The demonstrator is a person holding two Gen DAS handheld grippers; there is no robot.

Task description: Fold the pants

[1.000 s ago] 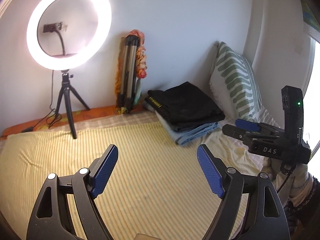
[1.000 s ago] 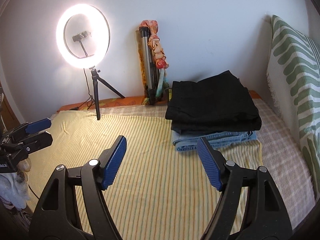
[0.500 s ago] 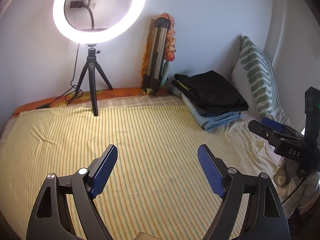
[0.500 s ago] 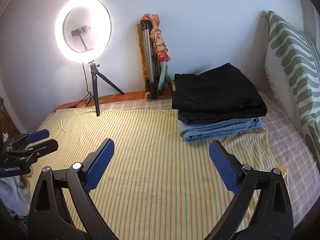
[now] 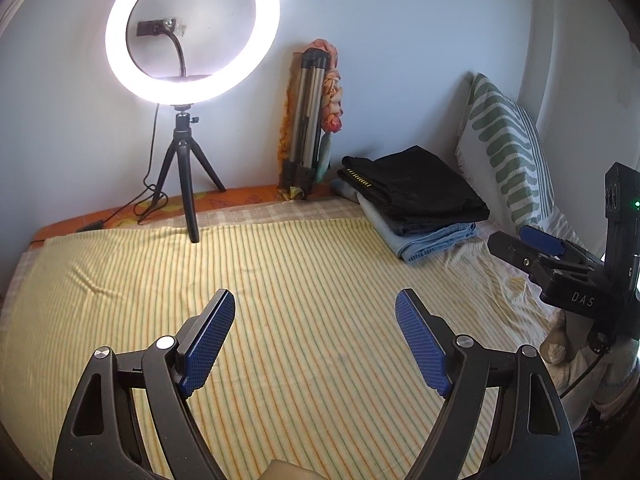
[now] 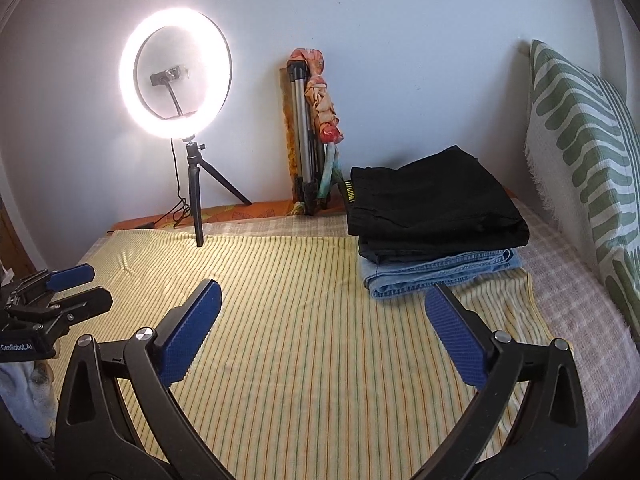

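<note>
Where they lie stacked, pants [image 6: 434, 210] look neatly folded.

pants: black pair [image 6: 434, 204] folded | atop folded blue jeans [image 6: 440, 272] | bed's far right

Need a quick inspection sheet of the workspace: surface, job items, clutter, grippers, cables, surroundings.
Surface: yellow striped sheet spread over the bed, slightly wrinkled, bare in the middle.
Job's things: folded black pants stacked on folded blue jeans, far right of the sheet.
Clutter: folded tripod with patterned cloth leaning on the wall.
Grippers: left gripper open, nothing between the jaws; right gripper jaws opening, nothing between them.
Cables: ring light's cable runs down to the bed edge.
Surroundings: lit ring light on a small tripod; green-patterned pillow; pale wall.
</note>
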